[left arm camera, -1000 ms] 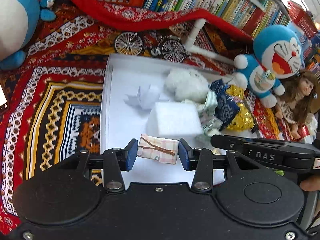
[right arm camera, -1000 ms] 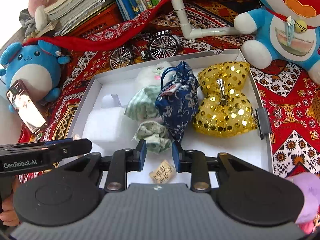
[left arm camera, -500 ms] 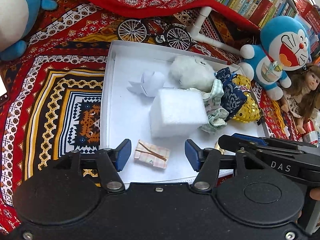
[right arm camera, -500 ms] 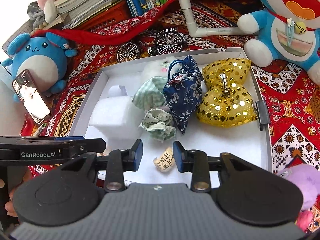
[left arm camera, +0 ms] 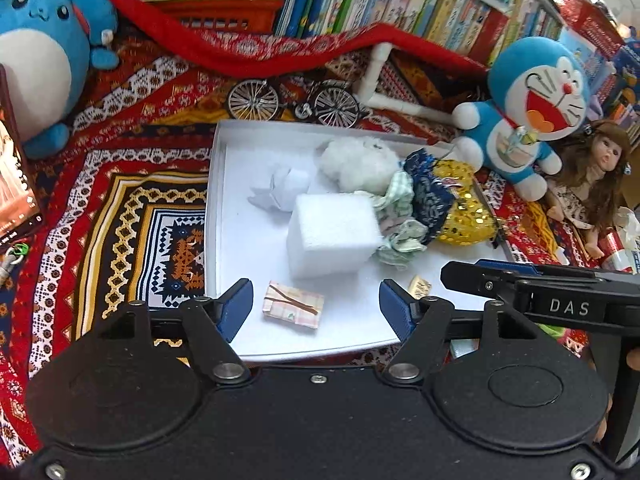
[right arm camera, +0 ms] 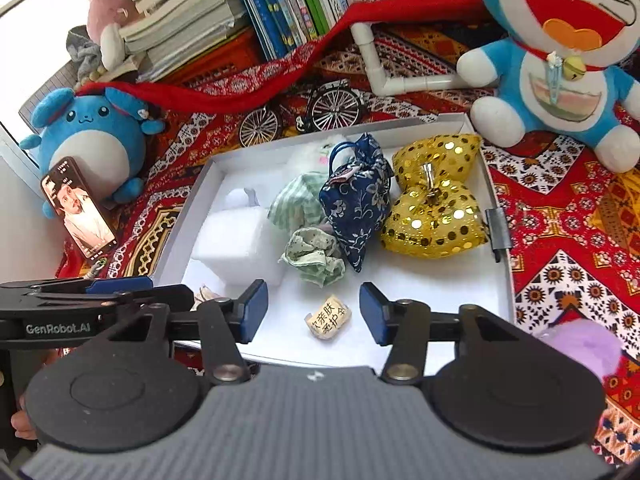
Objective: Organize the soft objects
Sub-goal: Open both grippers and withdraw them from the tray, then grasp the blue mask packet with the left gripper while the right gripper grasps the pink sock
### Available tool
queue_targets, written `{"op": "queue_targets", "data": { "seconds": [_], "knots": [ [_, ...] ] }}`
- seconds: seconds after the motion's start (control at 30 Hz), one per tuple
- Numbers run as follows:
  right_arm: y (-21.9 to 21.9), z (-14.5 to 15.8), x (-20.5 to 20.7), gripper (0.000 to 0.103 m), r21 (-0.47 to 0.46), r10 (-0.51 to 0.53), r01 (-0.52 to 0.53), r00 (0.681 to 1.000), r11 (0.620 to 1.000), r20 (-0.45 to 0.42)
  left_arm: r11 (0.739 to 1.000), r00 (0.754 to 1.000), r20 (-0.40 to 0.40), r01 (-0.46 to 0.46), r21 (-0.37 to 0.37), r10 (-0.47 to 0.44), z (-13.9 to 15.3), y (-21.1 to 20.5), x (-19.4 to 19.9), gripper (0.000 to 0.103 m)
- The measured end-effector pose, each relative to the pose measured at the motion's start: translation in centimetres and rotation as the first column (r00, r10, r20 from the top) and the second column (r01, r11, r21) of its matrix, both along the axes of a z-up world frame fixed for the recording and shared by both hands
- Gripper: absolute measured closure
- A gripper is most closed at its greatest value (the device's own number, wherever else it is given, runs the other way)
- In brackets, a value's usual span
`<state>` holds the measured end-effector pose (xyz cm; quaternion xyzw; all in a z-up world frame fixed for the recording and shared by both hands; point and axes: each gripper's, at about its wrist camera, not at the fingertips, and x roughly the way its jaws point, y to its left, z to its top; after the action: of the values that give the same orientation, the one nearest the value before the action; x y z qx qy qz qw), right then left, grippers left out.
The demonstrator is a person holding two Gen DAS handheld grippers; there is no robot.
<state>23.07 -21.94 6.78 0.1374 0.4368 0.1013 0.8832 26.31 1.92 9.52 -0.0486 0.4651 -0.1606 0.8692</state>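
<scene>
Jaws, left gripper [left arm camera: 316, 306]: apart, just opened; folded pink checked cloth packet [left arm camera: 293, 309] lies free between them.
Jaws, right gripper [right arm camera: 314, 312]: apart, just opened; small cream printed sachet [right arm camera: 329, 317] released.
Location: shallow white cardboard tray [left arm camera: 214, 216], six o'clock edge.
Meaning: both placements look finished.

Bright, even daylight from blown-out windows at the upper corners; sharp centre, fisheye-bent edges, soft shadows.
</scene>
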Motion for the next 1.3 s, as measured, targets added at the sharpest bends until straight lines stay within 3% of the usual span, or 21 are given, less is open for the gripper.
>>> {"op": "queue_targets", "data": {
  "seconds": [0.47,0.73,1.13,1.3],
  "knots": [
    [-2.8,4.1,-5.3,0.018,0.051,-0.001,-0.006,0.99,0.999,0.143,0.998,0.978,0.199,0.062,-0.009,-0.059,5.6,-2.0,-8.2,0.027],
    [-4.9,6.3,-10.4,0.014,0.003,0.001,-0.002,0.954,1.0,0.299,0.991,0.949,0.29,0.131,0.0,-0.125,6.6,-4.8,-13.6,0.025],
    [-8.3,4.3,-16.4,0.003,-0.047,-0.048,0.075,0.903,0.996,0.428,0.987,0.86,0.487,0.158,0.034,-0.154,5.2,-7.9,-20.9,0.022],
    [-8.9,2.7,-18.1,0.003,-0.054,-0.067,0.104,0.884,0.993,0.463,0.982,0.85,0.498,0.186,0.021,-0.171,4.1,-9.0,-22.5,0.026]
  ]
}}
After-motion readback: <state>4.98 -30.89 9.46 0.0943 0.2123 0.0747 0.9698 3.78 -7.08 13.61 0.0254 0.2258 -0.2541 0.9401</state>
